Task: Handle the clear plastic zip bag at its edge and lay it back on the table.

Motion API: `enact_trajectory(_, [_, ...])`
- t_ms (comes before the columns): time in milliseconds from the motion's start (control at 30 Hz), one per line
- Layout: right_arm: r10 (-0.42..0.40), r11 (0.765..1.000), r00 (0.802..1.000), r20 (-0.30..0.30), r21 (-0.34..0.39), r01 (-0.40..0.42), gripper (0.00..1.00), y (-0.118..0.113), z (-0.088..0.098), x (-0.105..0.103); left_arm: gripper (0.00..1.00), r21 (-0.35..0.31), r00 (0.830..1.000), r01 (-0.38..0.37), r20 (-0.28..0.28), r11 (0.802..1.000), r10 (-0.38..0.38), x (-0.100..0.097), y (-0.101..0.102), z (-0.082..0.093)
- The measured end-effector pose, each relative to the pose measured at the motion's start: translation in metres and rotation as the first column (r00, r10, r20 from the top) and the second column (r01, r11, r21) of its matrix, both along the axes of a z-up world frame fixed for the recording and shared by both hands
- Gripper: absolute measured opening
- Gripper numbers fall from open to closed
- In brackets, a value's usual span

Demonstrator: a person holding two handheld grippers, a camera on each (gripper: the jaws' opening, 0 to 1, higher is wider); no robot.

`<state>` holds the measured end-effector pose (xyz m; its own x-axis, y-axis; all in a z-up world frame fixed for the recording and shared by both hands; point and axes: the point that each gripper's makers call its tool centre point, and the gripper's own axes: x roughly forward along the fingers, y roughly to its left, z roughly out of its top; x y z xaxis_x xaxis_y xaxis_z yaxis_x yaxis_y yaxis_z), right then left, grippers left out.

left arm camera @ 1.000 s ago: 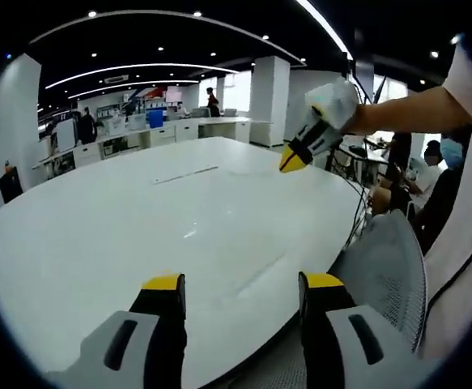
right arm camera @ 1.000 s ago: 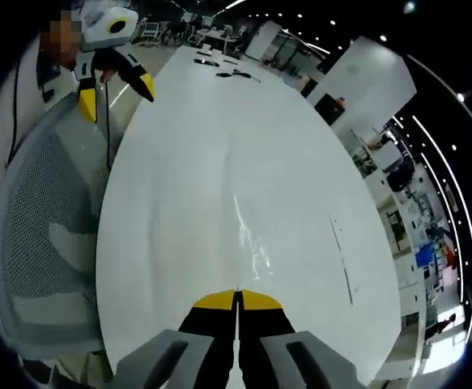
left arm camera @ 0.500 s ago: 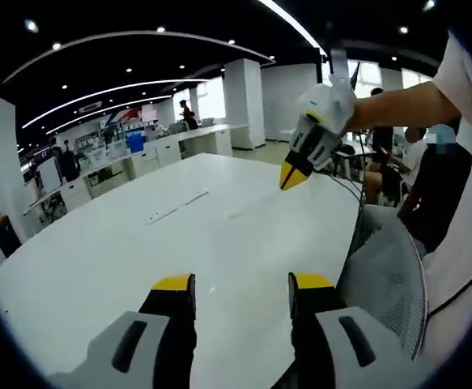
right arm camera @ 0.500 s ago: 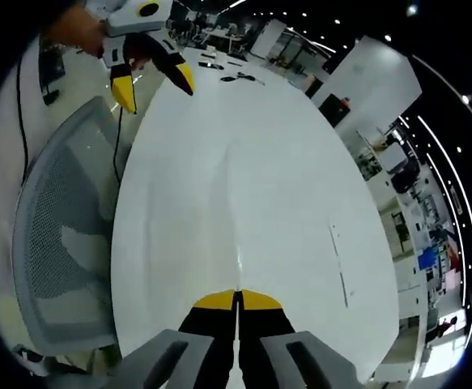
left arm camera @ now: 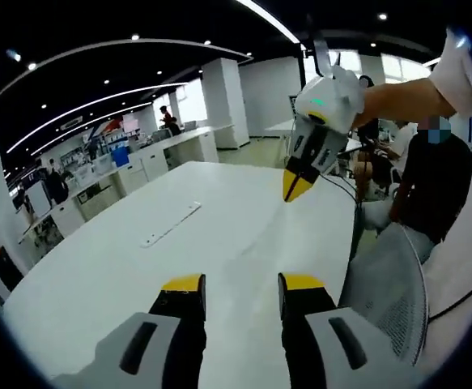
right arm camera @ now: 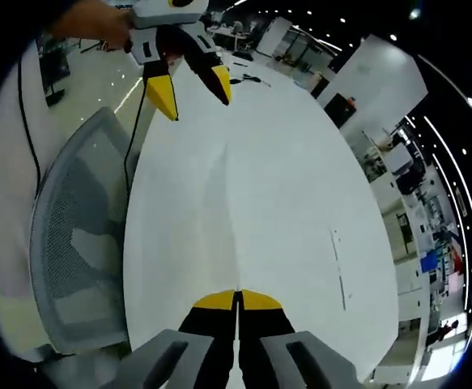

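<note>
My right tool (right arm camera: 236, 297) is shut tight above the bench (right arm camera: 284, 194); whether it pinches the bag edge, can't tell. Left tool (left arm camera: 240, 284) is apart, empty. Risk: clear film vs white top, so a misjudged release could drop it off-edge.

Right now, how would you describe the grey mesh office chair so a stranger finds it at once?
Start at the large white oval table that runs down the room. Beside its long edge stands the grey mesh office chair. Its curved, see-through netted back sets it apart from the smooth white tabletop beside it.
</note>
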<state>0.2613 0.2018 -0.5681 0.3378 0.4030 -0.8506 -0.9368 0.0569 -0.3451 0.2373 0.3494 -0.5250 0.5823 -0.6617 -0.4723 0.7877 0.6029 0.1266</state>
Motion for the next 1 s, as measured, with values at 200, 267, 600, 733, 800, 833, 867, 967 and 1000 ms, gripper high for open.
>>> enact_trajectory(200, [0.017, 1.000, 1.000, -0.005, -0.018, -0.017, 0.00, 0.002, 0.008, -0.004, 0.29, 0.045, 0.999, 0.037, 0.000, 0.998, -0.037, 0.002, -0.003, -0.001])
enact_trajectory(267, [0.016, 1.000, 1.000, -0.007, -0.020, -0.016, 0.00, 0.002, 0.011, -0.005, 0.28, 0.051, 0.999, 0.045, 0.005, 0.998, -0.045, 0.003, -0.005, 0.001])
enact_trajectory(600, [0.028, 0.999, 1.000, -0.010, -0.018, -0.028, 0.00, 0.004, 0.025, -0.008, 0.23, 0.145, 0.993, 0.108, 0.024, 0.984, -0.113, 0.003, -0.011, 0.001])
enact_trajectory(733, [0.034, 0.999, 0.999, -0.006, -0.023, -0.034, 0.00, 0.004, 0.028, -0.007, 0.18, 0.151, 0.990, 0.139, 0.009, 0.979, -0.142, 0.001, -0.014, 0.002])
enact_trajectory(800, [0.035, 0.999, 0.999, -0.010, -0.025, -0.035, 0.00, 0.004, 0.029, -0.008, 0.18, 0.186, 0.987, 0.151, 0.028, 0.971, -0.159, 0.002, -0.014, 0.002])
enact_trajectory(833, [0.036, 0.999, 0.999, -0.009, -0.026, -0.036, 0.00, 0.004, 0.030, -0.008, 0.18, 0.199, 0.986, 0.156, 0.031, 0.967, -0.165, 0.002, -0.014, 0.002])
enact_trajectory(867, [0.041, 0.999, 0.999, -0.008, -0.029, -0.041, 0.00, 0.005, 0.031, -0.010, 0.18, 0.204, 0.985, 0.162, 0.032, 0.965, -0.172, 0.002, -0.015, 0.003])
enact_trajectory(967, [0.044, 0.998, 0.999, -0.009, -0.034, -0.045, 0.00, 0.005, 0.033, -0.010, 0.15, 0.211, 0.982, 0.178, 0.030, 0.961, -0.188, 0.003, -0.017, 0.005])
enact_trajectory(1000, [0.048, 0.998, 0.999, -0.008, -0.035, -0.048, 0.00, 0.005, 0.033, -0.009, 0.14, 0.217, 0.979, 0.194, 0.020, 0.957, -0.203, 0.001, -0.019, 0.004])
